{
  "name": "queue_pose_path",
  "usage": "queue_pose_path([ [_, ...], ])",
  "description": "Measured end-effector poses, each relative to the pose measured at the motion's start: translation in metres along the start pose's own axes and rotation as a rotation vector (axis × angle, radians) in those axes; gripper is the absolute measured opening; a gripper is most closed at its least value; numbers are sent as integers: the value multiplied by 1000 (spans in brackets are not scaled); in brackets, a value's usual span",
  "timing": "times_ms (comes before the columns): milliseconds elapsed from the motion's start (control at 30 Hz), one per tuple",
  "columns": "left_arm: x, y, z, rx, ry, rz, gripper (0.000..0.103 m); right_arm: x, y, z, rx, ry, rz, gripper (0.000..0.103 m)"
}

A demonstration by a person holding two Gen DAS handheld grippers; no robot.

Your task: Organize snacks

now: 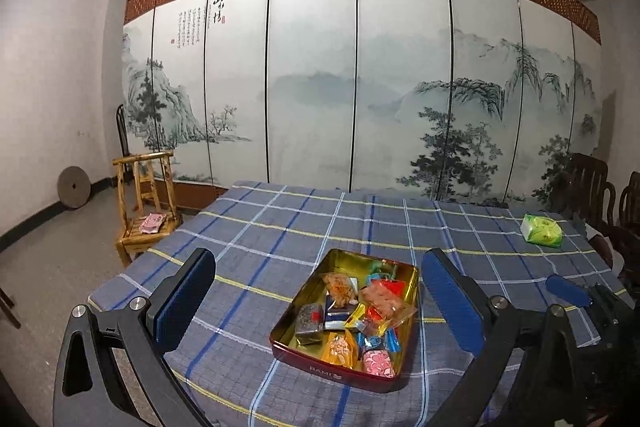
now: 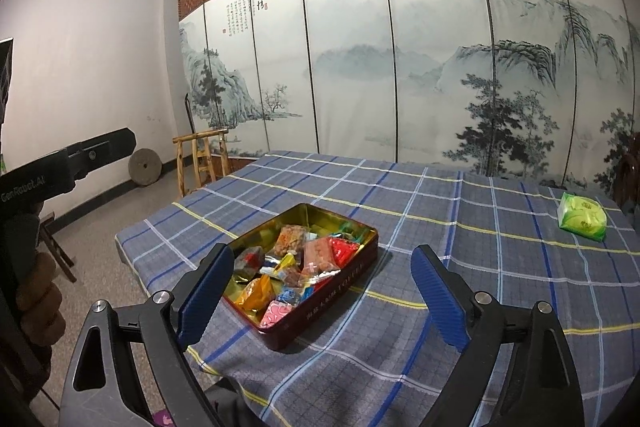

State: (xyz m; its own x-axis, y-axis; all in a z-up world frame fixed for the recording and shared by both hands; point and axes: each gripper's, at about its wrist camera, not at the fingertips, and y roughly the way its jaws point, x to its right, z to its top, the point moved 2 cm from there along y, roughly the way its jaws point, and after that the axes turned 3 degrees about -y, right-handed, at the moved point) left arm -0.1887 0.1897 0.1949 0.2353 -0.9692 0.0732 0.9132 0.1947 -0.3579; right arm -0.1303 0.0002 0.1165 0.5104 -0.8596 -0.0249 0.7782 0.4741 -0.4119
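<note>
A dark red tin with a gold inside sits on the blue checked tablecloth, filled with several wrapped snacks. My left gripper hovers near the tin, open, with nothing between its blue pads. My right gripper stands open too, its jaws wide on either side of the tin's near corner and holding nothing. A green packet lies alone near the table's far right. The right gripper's blue fingertip shows at the right edge of the left wrist view.
A painted folding screen stands behind the table. A small wooden chair holding a red packet is on the floor at the left, with a stone disc against the wall. Dark wooden chairs stand at the far right.
</note>
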Motion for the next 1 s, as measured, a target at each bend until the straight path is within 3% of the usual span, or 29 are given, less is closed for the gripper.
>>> queue_pose_path([
  [1000,15,33,-25,-101,39,25,102,8,9,-10,-33,2,3,97],
])
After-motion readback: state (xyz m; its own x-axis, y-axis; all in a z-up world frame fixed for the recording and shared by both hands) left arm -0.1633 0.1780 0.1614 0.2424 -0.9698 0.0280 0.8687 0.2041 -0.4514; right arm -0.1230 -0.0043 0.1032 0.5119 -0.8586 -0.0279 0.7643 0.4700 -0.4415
